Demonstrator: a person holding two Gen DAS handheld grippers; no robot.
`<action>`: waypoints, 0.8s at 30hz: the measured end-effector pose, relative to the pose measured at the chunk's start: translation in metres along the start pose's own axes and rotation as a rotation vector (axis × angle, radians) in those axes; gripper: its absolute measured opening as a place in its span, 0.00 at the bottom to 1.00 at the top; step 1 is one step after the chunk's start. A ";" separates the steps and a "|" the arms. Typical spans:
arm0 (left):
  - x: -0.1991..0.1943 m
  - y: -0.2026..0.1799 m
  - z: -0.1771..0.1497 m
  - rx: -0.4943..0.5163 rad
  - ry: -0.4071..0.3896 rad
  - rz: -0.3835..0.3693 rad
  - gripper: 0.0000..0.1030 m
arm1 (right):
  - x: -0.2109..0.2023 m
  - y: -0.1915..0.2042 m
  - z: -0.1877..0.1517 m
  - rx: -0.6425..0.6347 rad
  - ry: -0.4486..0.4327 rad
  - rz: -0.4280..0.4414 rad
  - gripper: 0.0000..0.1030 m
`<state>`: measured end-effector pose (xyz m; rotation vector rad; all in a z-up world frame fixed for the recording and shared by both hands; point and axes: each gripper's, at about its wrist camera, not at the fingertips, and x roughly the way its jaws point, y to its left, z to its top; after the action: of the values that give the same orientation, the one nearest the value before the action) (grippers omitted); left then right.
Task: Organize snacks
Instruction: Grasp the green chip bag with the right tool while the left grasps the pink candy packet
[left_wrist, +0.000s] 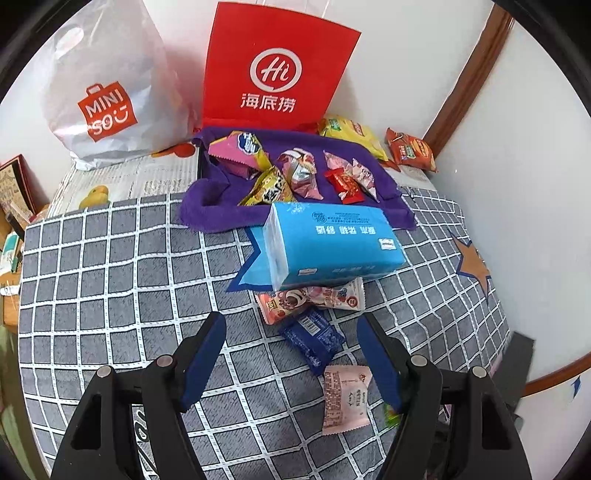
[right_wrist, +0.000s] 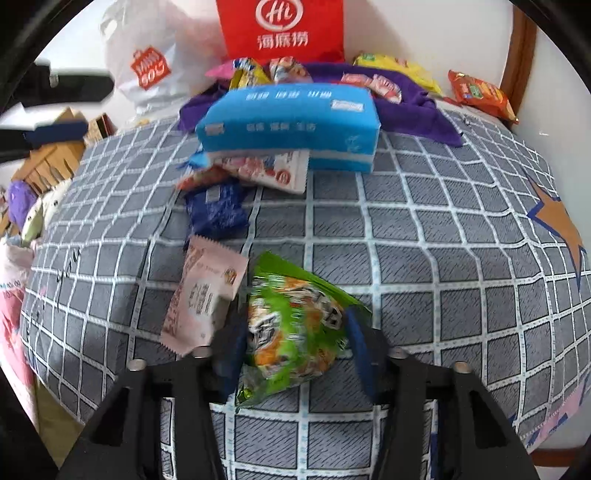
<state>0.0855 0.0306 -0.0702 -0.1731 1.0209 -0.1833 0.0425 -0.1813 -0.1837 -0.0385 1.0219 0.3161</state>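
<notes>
My right gripper (right_wrist: 295, 343) is shut on a green snack packet (right_wrist: 291, 328), held low over the checked bed cover. A pale pink packet (right_wrist: 203, 295) lies just left of it, also in the left wrist view (left_wrist: 345, 398). A dark blue packet (left_wrist: 312, 341) (right_wrist: 218, 208) and a pink cartoon packet (left_wrist: 314, 297) (right_wrist: 269, 170) lie in front of a blue tissue pack (left_wrist: 328, 243) (right_wrist: 291, 122). Several snacks sit on a purple cloth (left_wrist: 207, 210) (right_wrist: 413, 110). My left gripper (left_wrist: 291, 354) is open and empty above the dark blue packet.
A red paper bag (left_wrist: 273, 70) and a white Miniso bag (left_wrist: 103, 92) stand at the wall behind the cloth. A yellow packet (left_wrist: 351, 136) and an orange packet (left_wrist: 410, 149) lie at the back right. Boxes and clutter (right_wrist: 51, 155) sit off the bed's left edge.
</notes>
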 end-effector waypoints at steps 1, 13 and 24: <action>0.005 0.001 -0.001 -0.001 0.006 0.005 0.69 | -0.002 -0.003 0.001 0.004 -0.013 -0.005 0.39; 0.059 -0.008 -0.009 0.060 0.059 0.029 0.69 | -0.011 -0.046 0.034 0.060 -0.101 -0.008 0.33; 0.095 -0.027 0.007 0.161 0.044 0.043 0.68 | 0.007 -0.066 0.081 0.006 -0.133 0.022 0.33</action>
<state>0.1376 -0.0168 -0.1394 -0.0001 1.0483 -0.2298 0.1313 -0.2279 -0.1546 -0.0001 0.8915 0.3316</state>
